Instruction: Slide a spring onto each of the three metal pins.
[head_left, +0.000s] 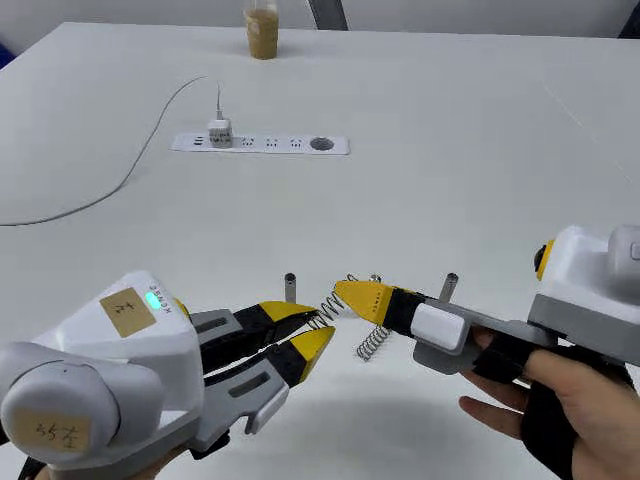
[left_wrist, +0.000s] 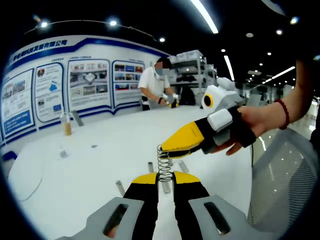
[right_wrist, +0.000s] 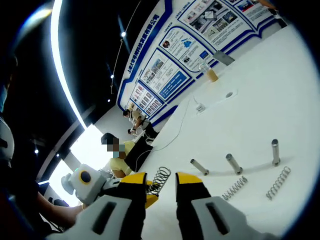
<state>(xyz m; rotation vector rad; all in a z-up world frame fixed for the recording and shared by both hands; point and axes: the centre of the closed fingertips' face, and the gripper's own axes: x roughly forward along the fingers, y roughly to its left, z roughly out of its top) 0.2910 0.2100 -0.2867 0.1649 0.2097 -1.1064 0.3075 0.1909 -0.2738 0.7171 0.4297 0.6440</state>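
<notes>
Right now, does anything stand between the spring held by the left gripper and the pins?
Partly: the right gripper hangs beside the spring, in front of the middle pin. Toward the left pin nothing visible stands.

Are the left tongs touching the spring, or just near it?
Touching. In the left gripper view the spring stands pinched between the yellow tips of the left tongs.
</notes>
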